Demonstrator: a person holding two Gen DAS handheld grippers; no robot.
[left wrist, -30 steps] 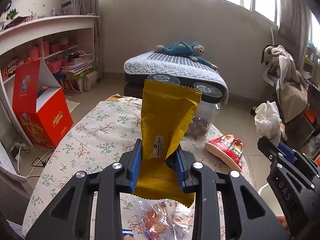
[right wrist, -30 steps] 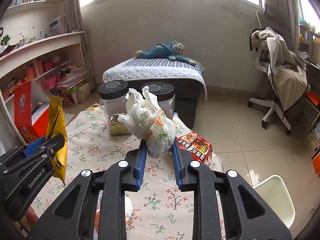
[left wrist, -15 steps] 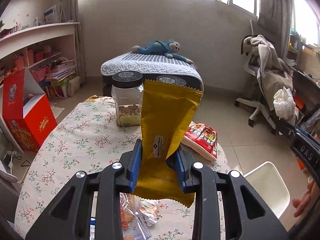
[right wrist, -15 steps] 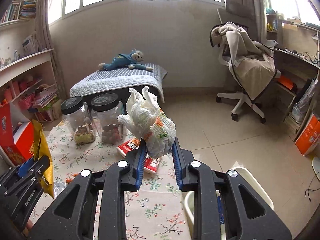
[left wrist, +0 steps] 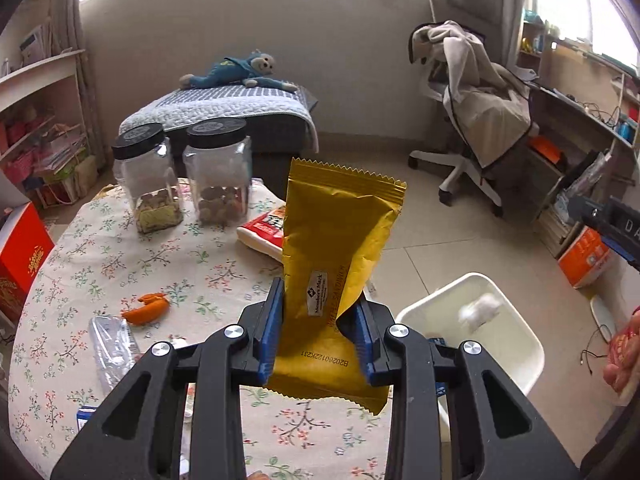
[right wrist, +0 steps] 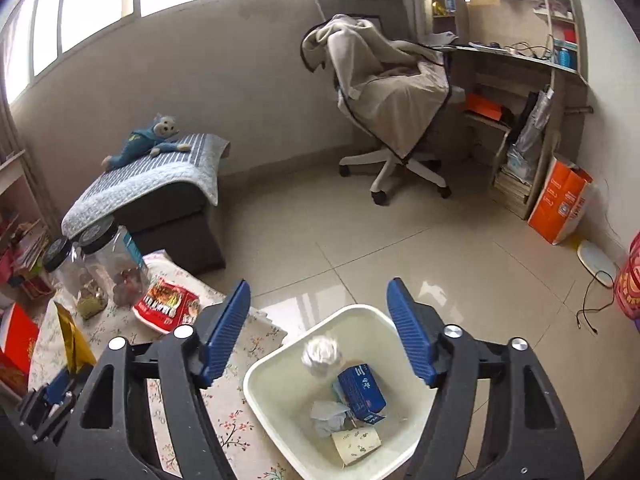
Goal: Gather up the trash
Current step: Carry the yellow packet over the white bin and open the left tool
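My right gripper (right wrist: 318, 330) hangs above the white trash bin (right wrist: 264, 376), its jaws just sprung apart and empty, so the crumpled white wad (right wrist: 322, 354) falls into the bin. My left gripper (left wrist: 318, 334) clamps a yellow snack wrapper (left wrist: 336, 248) upright over the table edge beside the bin, ready to follow.
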